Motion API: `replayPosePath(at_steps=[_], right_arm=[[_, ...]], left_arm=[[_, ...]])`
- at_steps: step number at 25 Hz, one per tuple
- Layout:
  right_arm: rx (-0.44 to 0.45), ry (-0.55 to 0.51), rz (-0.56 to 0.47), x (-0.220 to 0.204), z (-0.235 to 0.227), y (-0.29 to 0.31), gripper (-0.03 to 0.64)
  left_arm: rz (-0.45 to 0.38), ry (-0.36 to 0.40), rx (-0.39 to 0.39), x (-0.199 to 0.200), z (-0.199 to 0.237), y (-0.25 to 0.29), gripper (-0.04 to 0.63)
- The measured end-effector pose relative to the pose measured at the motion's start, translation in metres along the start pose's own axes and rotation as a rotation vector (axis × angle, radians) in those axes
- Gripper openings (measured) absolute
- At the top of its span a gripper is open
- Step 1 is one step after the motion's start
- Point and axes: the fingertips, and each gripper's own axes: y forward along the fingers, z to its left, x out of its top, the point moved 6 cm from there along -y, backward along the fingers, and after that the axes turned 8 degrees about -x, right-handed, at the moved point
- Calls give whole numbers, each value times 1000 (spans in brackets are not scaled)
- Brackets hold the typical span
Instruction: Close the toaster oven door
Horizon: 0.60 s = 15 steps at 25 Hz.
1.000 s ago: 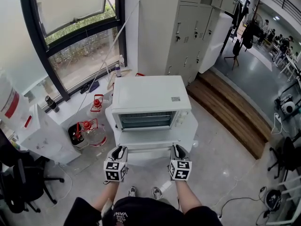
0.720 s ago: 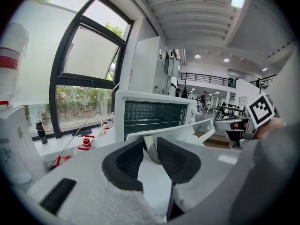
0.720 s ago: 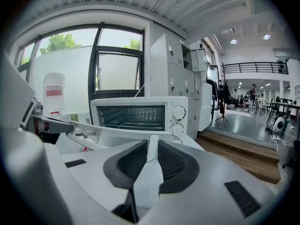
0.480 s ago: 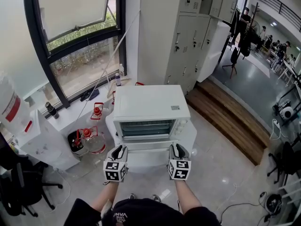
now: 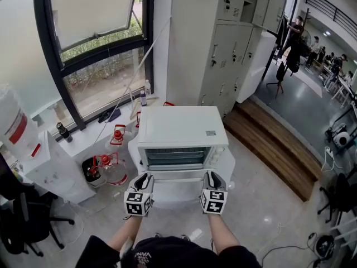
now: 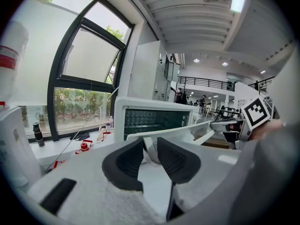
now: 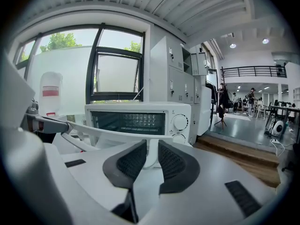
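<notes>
1. Head view: the boxy white metal toaster oven (image 5: 181,128) is sitting on a low white table (image 5: 227,162) below a black-framed window (image 5: 95,49), with tall grey metal lockers (image 5: 223,43) standing behind it. Its glass-fronted drop-down door (image 5: 177,172) is hanging open, tilted partway up. The left gripper (image 5: 144,177) and right gripper (image 5: 210,175) are reaching to the door's near edge, one towards each end. A clear water jug with a red cap (image 5: 109,169) is standing on the floor just left of the table.

2. Left gripper view: the dark ribbed pads (image 6: 126,161) are clamping the curved end post of the door's long white bar handle (image 6: 187,130), which is running off to the right in front of the oven's open mouth.

3. Right gripper view: the jaws have just been closing and are pinching the handle's other end post. The bar is stretching away to the left, and the oven's round white knobs (image 7: 179,122) are showing just beyond.
</notes>
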Motion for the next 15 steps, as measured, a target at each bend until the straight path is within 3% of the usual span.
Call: replayPosePath(at_steps=[15], right_arm=[[31, -4, -17, 23, 0, 21, 66]], left_arm=[[-35, 21, 6, 22, 11, 15, 106]])
